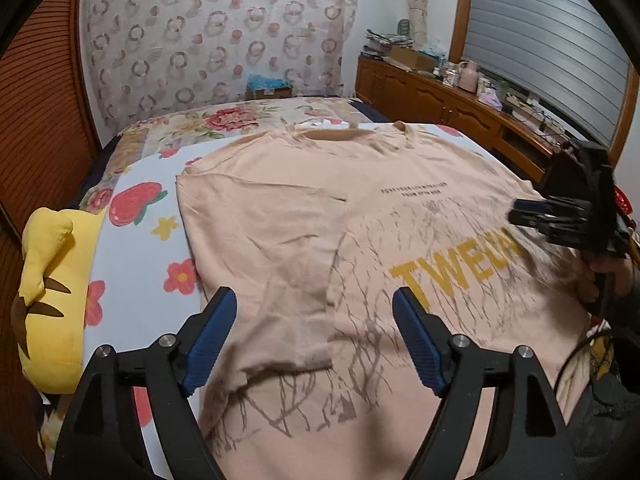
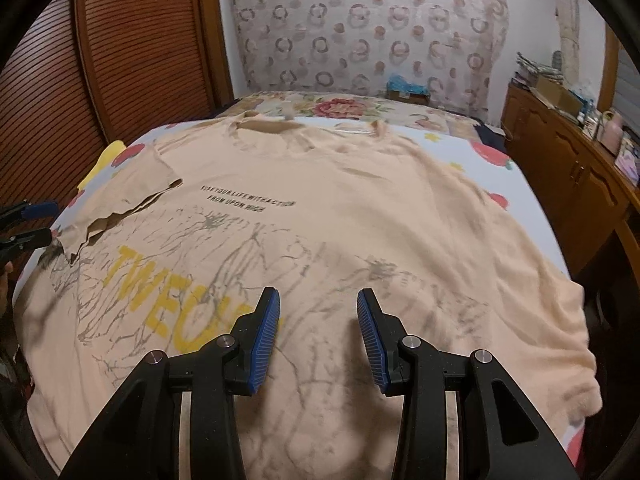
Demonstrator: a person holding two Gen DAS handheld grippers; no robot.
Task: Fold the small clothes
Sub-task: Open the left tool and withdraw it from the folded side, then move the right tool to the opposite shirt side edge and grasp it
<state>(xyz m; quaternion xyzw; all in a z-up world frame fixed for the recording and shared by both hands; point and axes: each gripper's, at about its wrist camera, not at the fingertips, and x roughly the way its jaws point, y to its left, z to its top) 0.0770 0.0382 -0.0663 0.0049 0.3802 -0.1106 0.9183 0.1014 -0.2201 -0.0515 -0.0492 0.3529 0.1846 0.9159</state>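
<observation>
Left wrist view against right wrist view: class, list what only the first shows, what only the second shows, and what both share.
Only the left wrist view shows the yellow plush toy at the bed's edge, the window blind, and the left sleeve panel folded flat over the shirt.

Only the right wrist view shows the shirt's unfolded right side reaching the mattress edge.

Both show the peach T-shirt with yellow lettering, the fruit-print sheet, the patterned wall cloth, the wooden sideboard and both open claws: left claw, right claw.

Soft, even indoor light, fisheye bending with black corners, motion blur at three o'clock, faint shadows.
</observation>
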